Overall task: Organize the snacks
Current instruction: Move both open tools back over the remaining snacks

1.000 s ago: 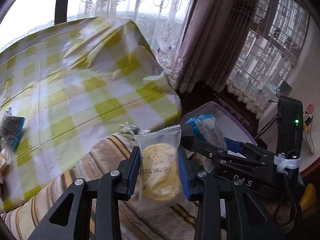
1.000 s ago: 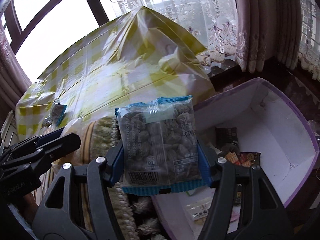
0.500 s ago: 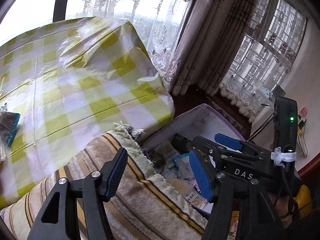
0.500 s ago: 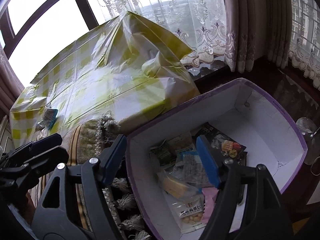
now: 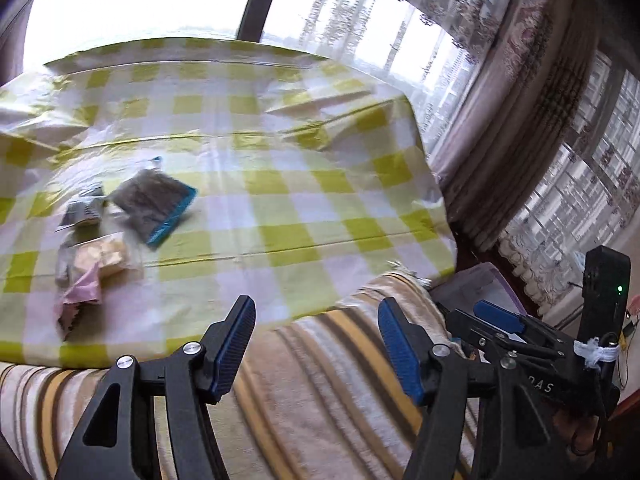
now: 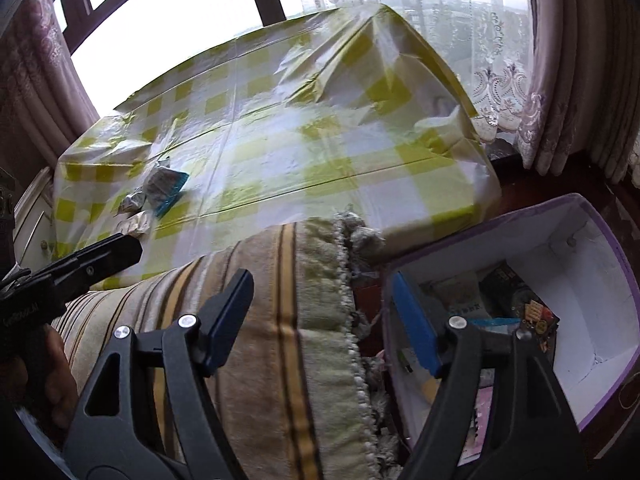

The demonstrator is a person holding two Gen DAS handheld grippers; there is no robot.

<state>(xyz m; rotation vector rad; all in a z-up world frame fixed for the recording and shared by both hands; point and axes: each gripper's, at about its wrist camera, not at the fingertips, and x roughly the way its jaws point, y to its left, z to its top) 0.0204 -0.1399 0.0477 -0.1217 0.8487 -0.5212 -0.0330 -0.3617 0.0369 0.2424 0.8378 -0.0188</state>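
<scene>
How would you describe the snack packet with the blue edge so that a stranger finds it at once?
Look at the yellow-checked tablecloth, then at the small pile of snack packets on its left side. The blue-edged packet lies farthest right in that pile; it alone has dark contents and a bright blue strip.

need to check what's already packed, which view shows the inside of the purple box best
The right wrist view: the purple box lies open there, white interior and several snack packets visible. The left wrist view shows only a sliver of its rim behind the right gripper.
</scene>
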